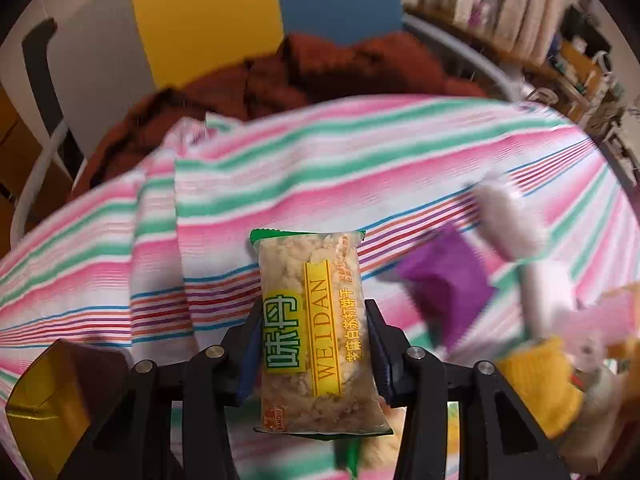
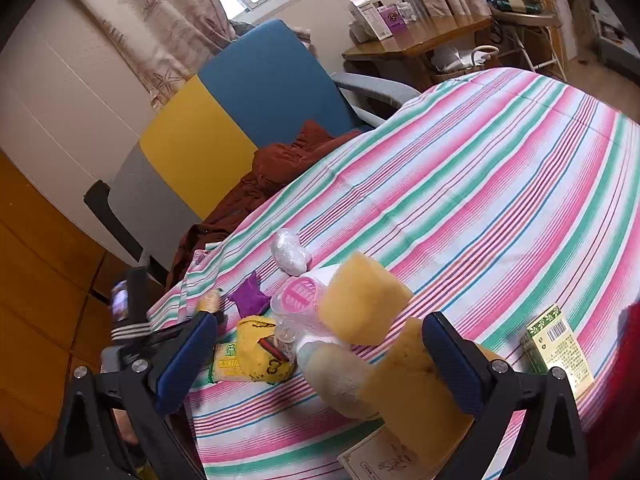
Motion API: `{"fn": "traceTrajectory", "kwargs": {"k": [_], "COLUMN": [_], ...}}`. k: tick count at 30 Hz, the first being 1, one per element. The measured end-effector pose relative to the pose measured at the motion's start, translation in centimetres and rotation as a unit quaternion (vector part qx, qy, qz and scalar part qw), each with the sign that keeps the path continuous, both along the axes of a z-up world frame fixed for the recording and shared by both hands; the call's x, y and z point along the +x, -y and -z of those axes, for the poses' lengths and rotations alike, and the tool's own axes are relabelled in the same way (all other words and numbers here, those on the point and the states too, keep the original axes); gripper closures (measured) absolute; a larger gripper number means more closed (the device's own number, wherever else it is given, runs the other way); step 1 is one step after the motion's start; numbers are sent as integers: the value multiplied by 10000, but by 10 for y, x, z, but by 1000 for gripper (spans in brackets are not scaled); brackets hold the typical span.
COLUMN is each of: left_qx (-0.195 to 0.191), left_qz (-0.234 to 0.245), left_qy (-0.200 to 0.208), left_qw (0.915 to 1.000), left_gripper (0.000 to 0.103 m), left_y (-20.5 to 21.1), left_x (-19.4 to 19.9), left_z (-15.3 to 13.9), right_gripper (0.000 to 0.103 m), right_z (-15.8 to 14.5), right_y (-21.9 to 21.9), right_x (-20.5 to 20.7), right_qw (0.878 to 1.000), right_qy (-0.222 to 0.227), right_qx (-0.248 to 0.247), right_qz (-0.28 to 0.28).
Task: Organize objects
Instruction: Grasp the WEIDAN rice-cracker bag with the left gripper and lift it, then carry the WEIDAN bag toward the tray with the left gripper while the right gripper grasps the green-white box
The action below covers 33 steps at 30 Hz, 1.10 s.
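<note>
the left gripper has its jaws pinching an upright snack packet marked weidan, lifted above the striped cloth. a purple pouch and a white wrapped bundle, both blurred, lie to its right. the right gripper hangs with jaws spread wide, empty, over a cluster on the cloth: two yellow sponges, a pink-lidded container, a yellow pouch. a green box lies apart at the right.
</note>
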<state>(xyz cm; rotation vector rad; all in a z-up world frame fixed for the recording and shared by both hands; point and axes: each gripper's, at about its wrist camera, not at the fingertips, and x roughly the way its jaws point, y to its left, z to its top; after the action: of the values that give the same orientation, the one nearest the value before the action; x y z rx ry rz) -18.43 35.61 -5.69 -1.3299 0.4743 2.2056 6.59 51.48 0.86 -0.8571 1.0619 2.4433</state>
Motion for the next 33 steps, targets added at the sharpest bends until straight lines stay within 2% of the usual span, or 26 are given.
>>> {"fn": "traceTrajectory", "kwargs": {"k": [4, 9, 13, 17, 19, 20, 23, 25, 27, 28, 30, 33], "left_qx": [550, 1102, 1377, 1637, 1756, 1800, 1869, 1927, 1931, 1949, 1987, 2016], "left_qz": [191, 404, 717, 767, 730, 692, 604, 566, 558, 545, 515, 401], "left_qy": [-244, -206, -282, -251, -184, -164, -58, -8, -24, -18, 2, 90], "left_qw": [9980, 9929, 9875, 9832, 9816, 9811, 9805, 9796, 9796, 9793, 9787, 9786], "left_gripper": [57, 57, 57, 57, 57, 57, 57, 56, 56, 56, 56, 56], "left_y": [17, 47, 76, 107, 119, 125, 140, 148, 157, 161, 167, 177], "left_x": [26, 53, 87, 113, 124, 126, 133, 136, 143, 146, 150, 155], "left_z": [-34, -56, -71, -82, -84, -84, -81, -79, -78, -78, -77, -72], "right_gripper": [0, 0, 0, 0, 0, 0, 0, 2, 8, 13, 27, 39], "right_z": [0, -10, -30, -40, -37, -32, -19, -10, 2, 10, 22, 38], "right_y": [-8, -13, -27, -44, -51, -54, -65, -70, -69, -66, -58, -55], "right_x": [8, 25, 46, 61, 63, 63, 64, 60, 56, 51, 47, 38], "right_qw": [9996, 9991, 9989, 9931, 9884, 9825, 9660, 9610, 9523, 9433, 9335, 9217], "right_qy": [-113, -262, 50, 810, 1208, 1585, 2328, 2547, 2817, 3038, 3255, 3520], "right_qx": [-52, -39, 356, 831, 915, 981, 1123, 1024, 1004, 1092, 1160, 1183], "right_qz": [247, 346, 301, 168, 37, -43, -98, -323, -603, -772, -958, -1125]}}
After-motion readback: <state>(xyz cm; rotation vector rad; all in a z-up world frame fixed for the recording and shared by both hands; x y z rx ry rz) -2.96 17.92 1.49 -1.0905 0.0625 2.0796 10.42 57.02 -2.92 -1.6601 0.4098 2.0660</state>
